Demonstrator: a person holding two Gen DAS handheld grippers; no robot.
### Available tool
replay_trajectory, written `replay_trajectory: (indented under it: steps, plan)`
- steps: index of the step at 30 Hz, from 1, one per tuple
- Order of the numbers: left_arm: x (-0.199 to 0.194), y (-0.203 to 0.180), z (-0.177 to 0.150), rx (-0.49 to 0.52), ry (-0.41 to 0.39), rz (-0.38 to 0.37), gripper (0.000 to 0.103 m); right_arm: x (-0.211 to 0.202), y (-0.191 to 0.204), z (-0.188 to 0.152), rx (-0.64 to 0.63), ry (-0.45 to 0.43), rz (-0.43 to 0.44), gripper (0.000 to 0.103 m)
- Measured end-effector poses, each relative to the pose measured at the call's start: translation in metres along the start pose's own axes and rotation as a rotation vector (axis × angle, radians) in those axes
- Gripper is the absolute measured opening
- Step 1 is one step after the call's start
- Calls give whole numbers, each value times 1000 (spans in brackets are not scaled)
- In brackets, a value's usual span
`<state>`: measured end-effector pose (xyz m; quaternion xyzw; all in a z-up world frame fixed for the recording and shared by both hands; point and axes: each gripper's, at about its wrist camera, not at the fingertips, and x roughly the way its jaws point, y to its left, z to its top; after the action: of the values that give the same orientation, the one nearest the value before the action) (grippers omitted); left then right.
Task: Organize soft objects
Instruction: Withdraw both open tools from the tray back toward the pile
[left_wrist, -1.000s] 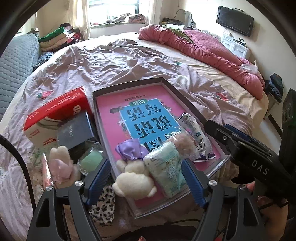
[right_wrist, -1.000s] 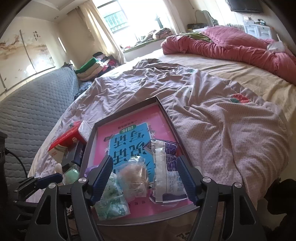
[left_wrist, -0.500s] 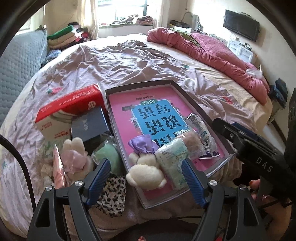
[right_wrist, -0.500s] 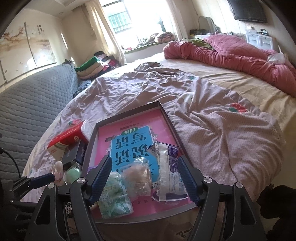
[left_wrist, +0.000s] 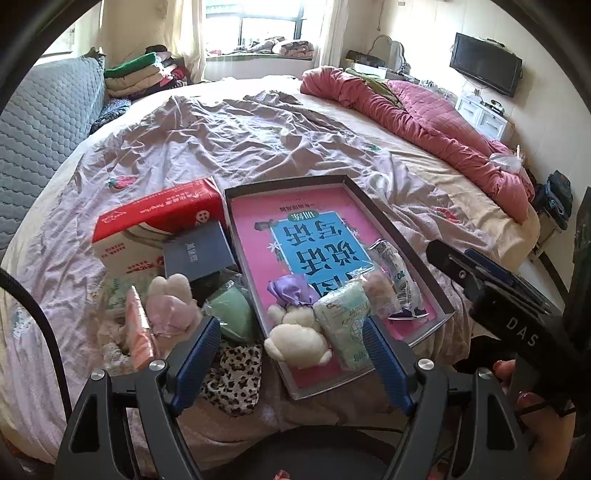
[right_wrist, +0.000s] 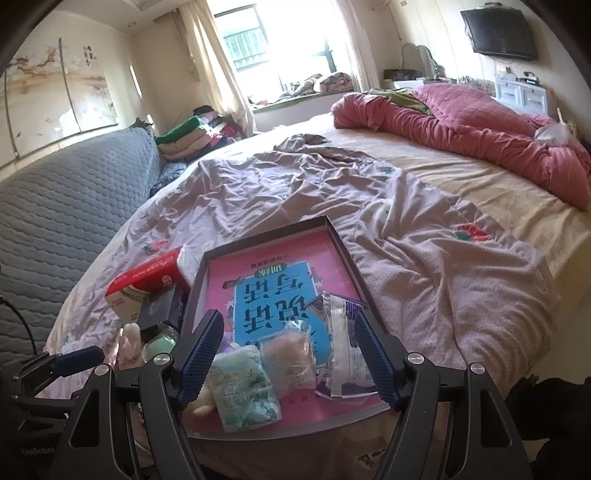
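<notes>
A shallow dark-rimmed tray (left_wrist: 373, 208) lay on the rumpled lilac sheet (left_wrist: 240, 140) near the foot of the bed, its floor lined with a pink and blue printed sheet. All its contents sat at the near end. From left to right in the left wrist view: a small cream plush toy (left_wrist: 297, 338) with a purple satin bow (left_wrist: 291, 291) just behind it, a pale green packet of tissues (left_wrist: 345, 325), a peach puff in clear wrap (left_wrist: 380, 286), and a white and purple plastic packet (left_wrist: 397, 277) lying along the right wall. The far half of the tray held nothing but the printed liner.

Left of the tray, outside it, stood a red and white tissue box (left_wrist: 159, 221) with a dark blue box (left_wrist: 197, 254) leaning against it. Nearer lay a pink plush rabbit (left_wrist: 170, 301), a green sponge in clear wrap (left_wrist: 232, 314), a peach packet (left_wrist: 138, 332) and a leopard-print cloth (left_wrist: 232, 376), crowded together on the sheet.

The left gripper (left_wrist: 288, 354) hung above the tray's near left corner, jaws wide, with nothing between them. The right gripper (right_wrist: 288, 354) hung over the near edge of the tray, jaws also wide and empty, above the green packet, the puff and the plastic packet. A red quilt (right_wrist: 461, 129) was heaped at the far right of the bed.
</notes>
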<state>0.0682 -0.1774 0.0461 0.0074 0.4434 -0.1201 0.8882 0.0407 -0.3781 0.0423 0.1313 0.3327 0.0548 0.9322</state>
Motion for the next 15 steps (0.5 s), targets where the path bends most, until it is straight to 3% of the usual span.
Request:
replay_trajectory:
  steps: [15]
  plan:
    - [-22, 22, 2, -39, -39, 17, 79, -23, 12, 4, -50, -20, -17, 75]
